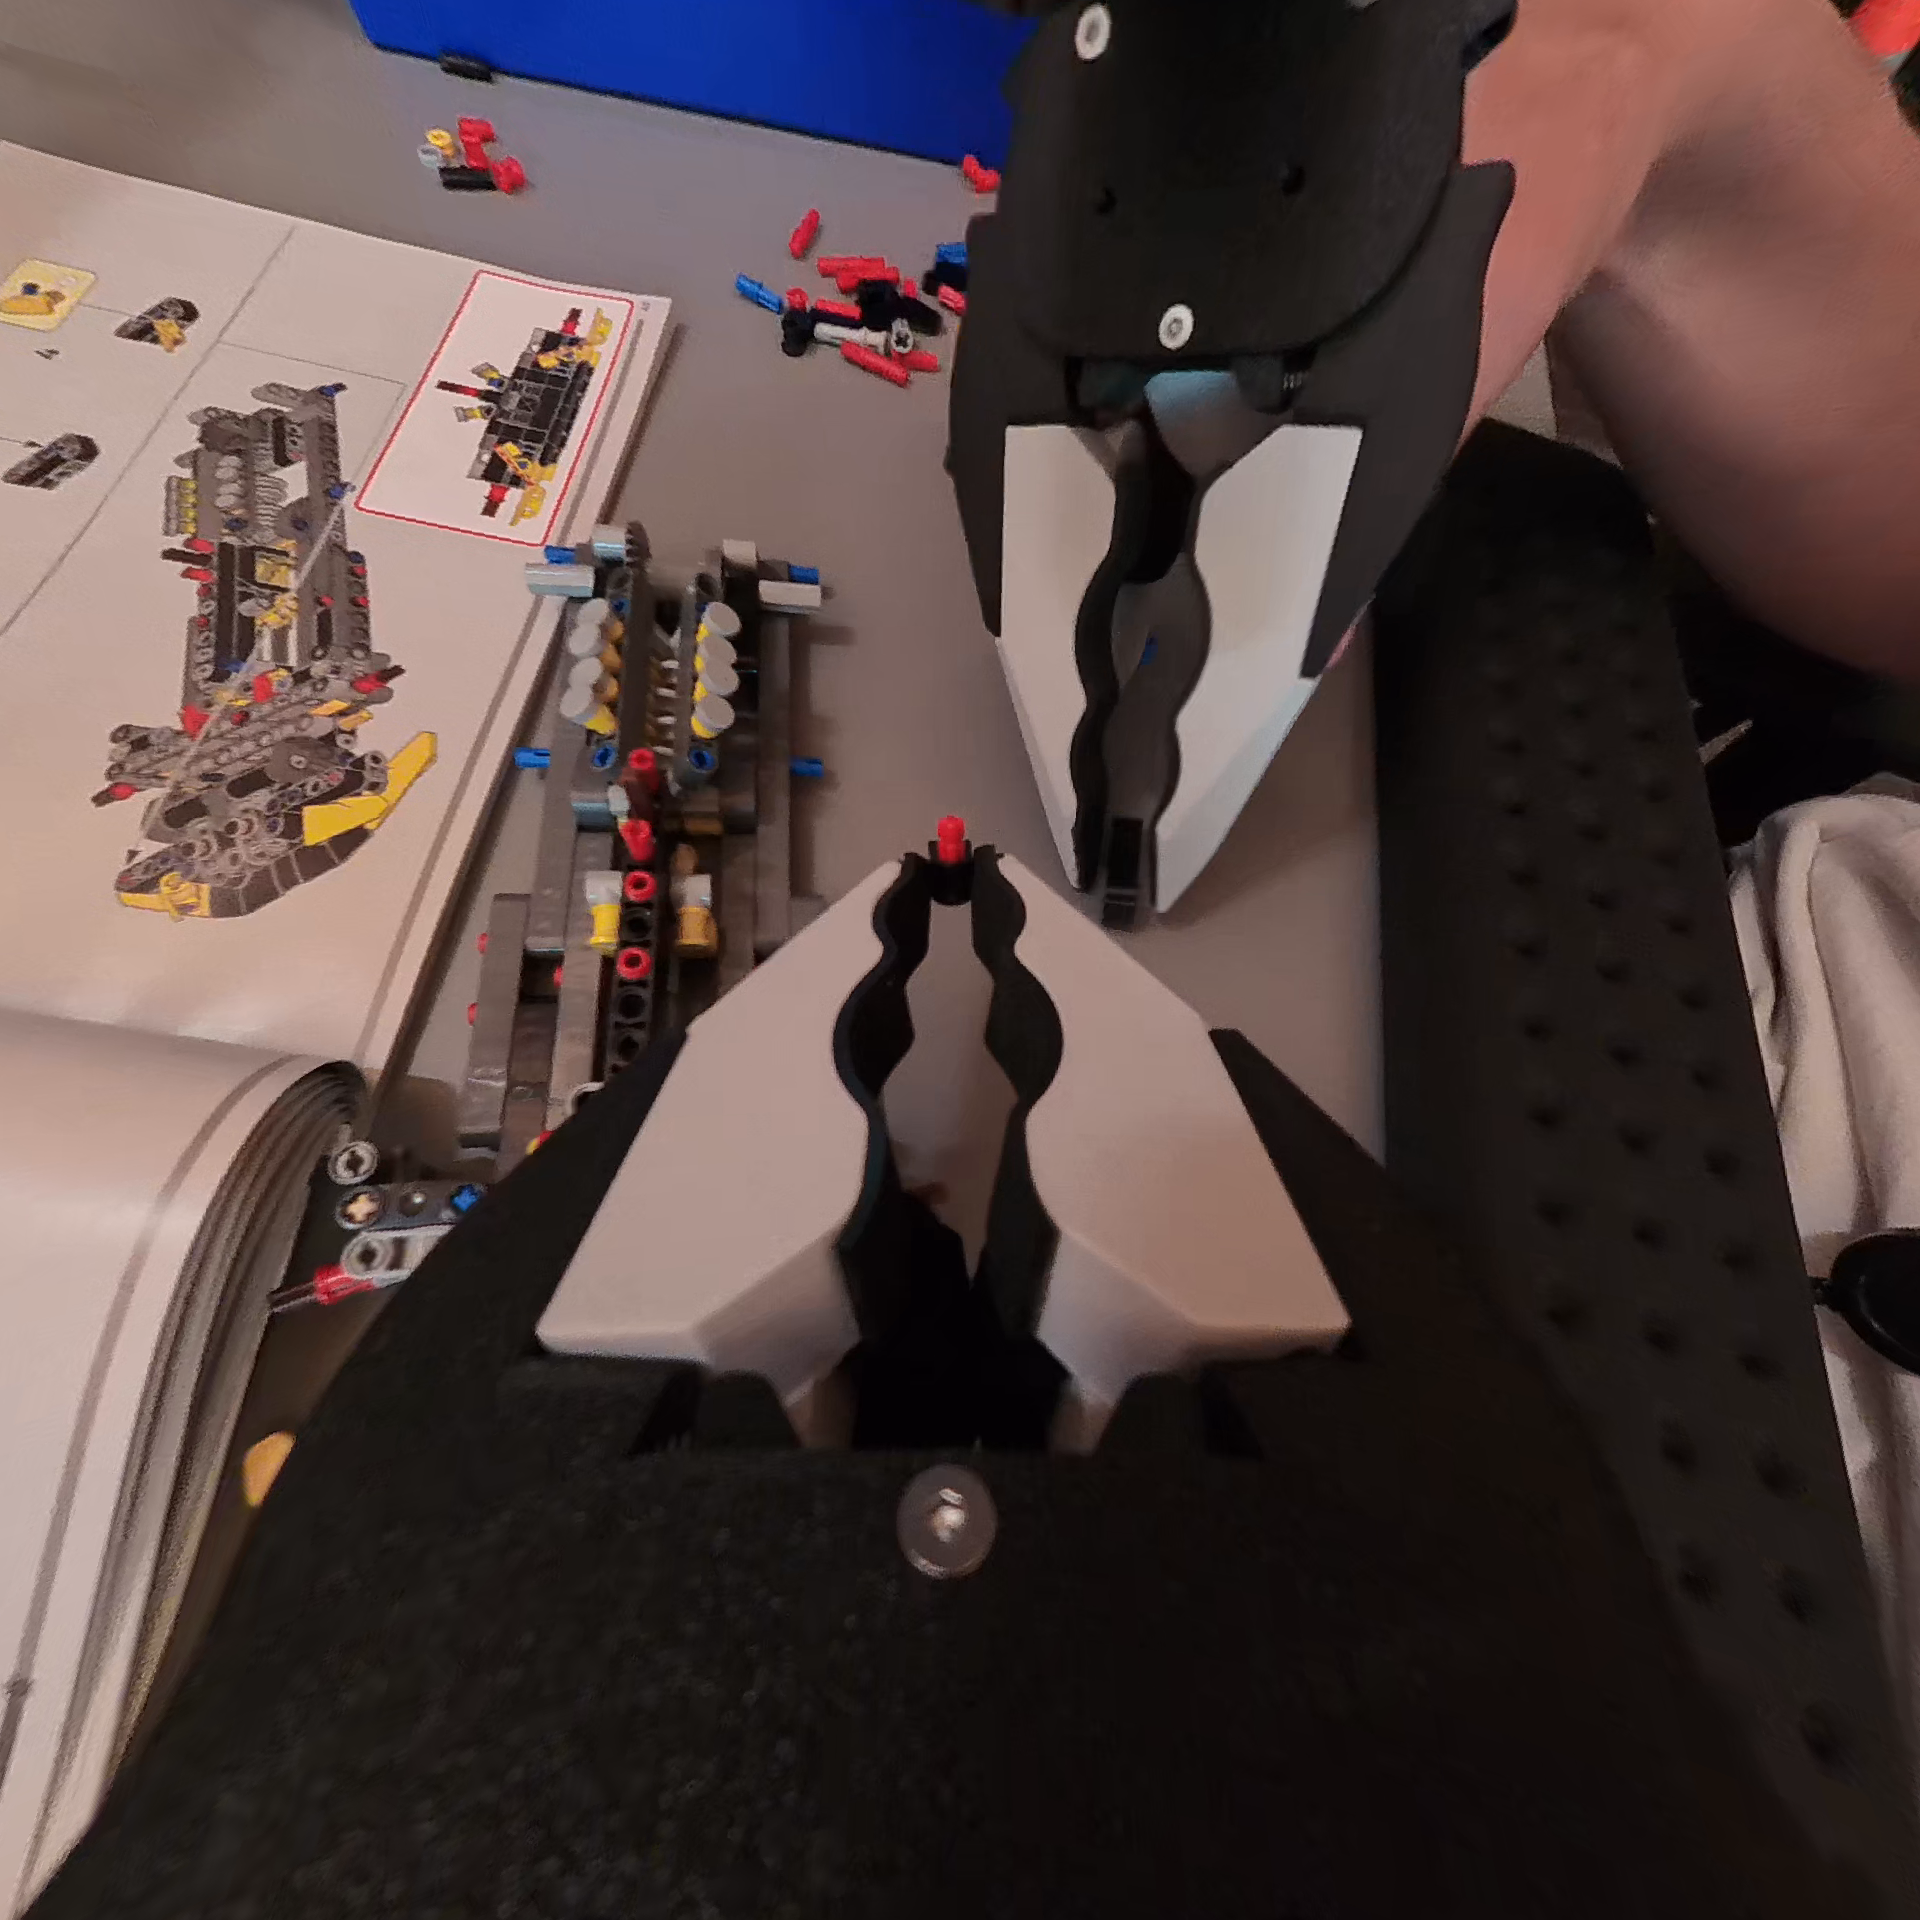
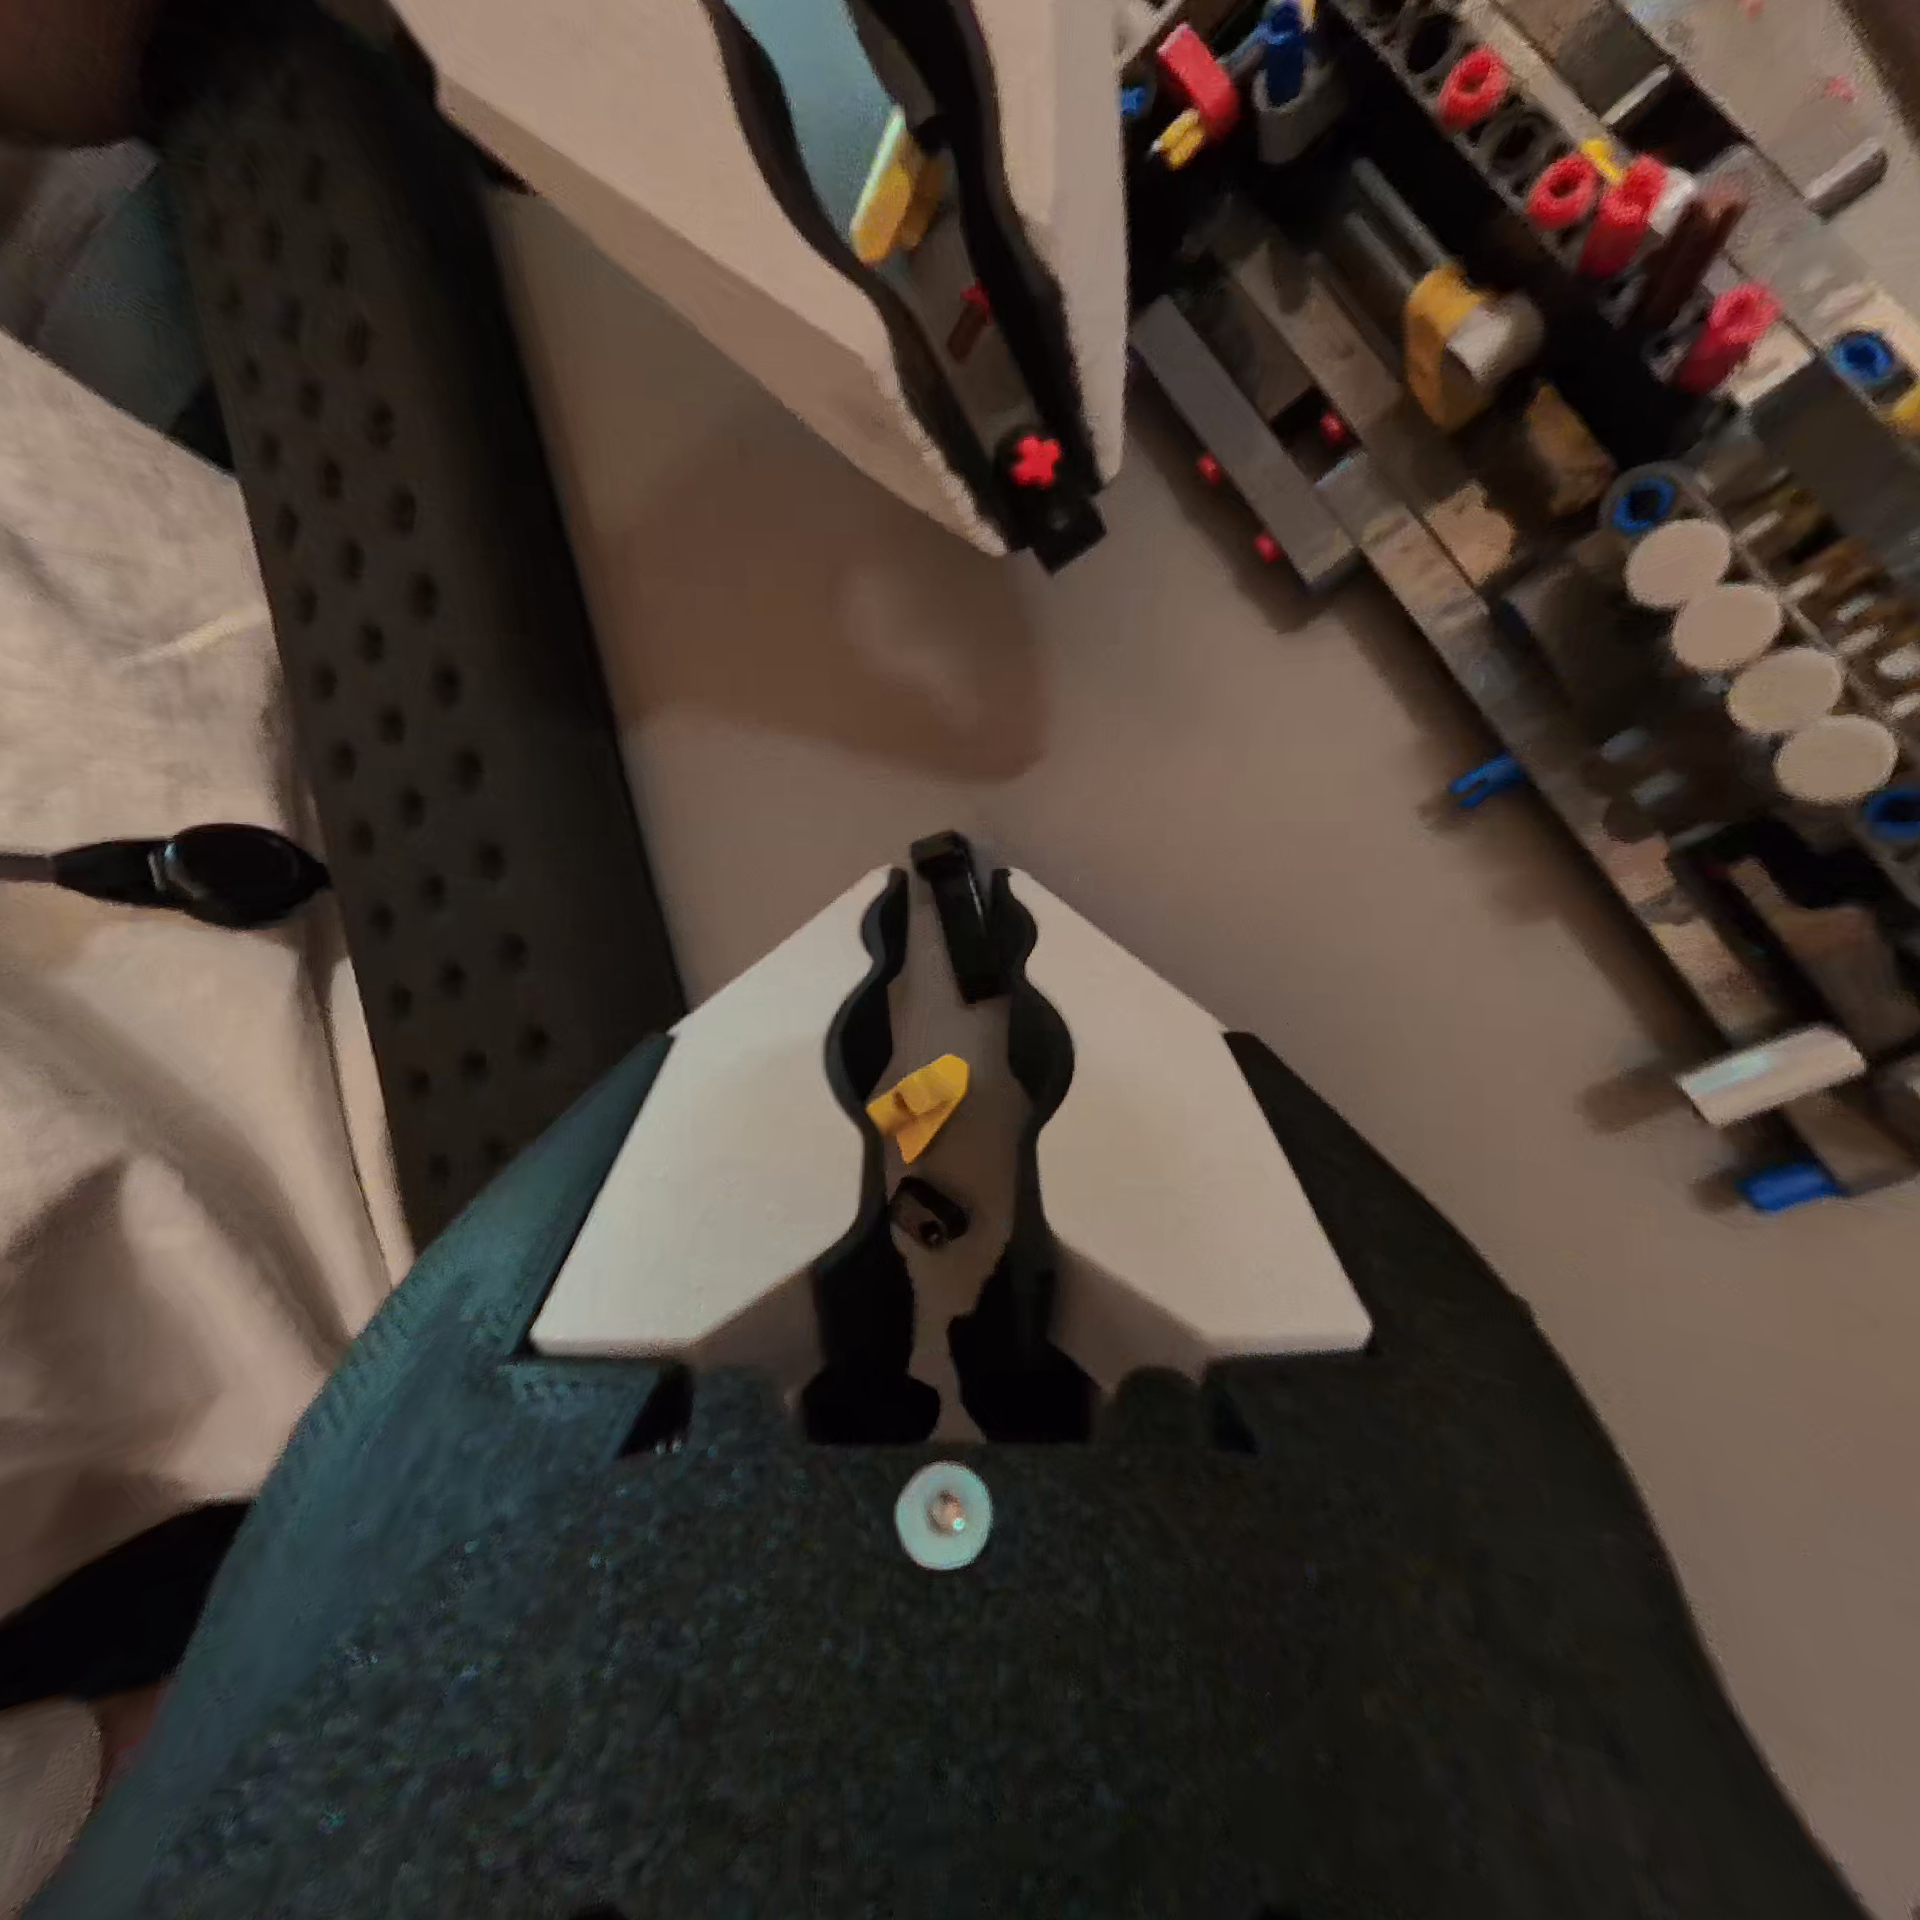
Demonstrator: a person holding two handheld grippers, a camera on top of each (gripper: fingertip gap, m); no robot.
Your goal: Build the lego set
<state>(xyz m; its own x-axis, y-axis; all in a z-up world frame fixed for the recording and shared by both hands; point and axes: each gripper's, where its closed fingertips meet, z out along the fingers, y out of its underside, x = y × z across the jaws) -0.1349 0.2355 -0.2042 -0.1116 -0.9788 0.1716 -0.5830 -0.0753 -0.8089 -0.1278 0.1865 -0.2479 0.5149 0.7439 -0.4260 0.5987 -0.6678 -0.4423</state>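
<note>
left gripper (image 1: 948, 868): jaws closed on a small black piece with red pin (image 1: 949, 840). right gripper (image 2: 951, 883): jaws closed on a black connector (image 2: 961, 914). partly built model (image 1: 665, 800) laid on grey worktop (image 1: 894, 582), beside open instruction booklet (image 1: 260, 582).

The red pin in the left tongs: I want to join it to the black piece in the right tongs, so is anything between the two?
Nothing visible: only bare grey table lies between the red pin in the left tongs and the black piece in the right tongs.
</note>
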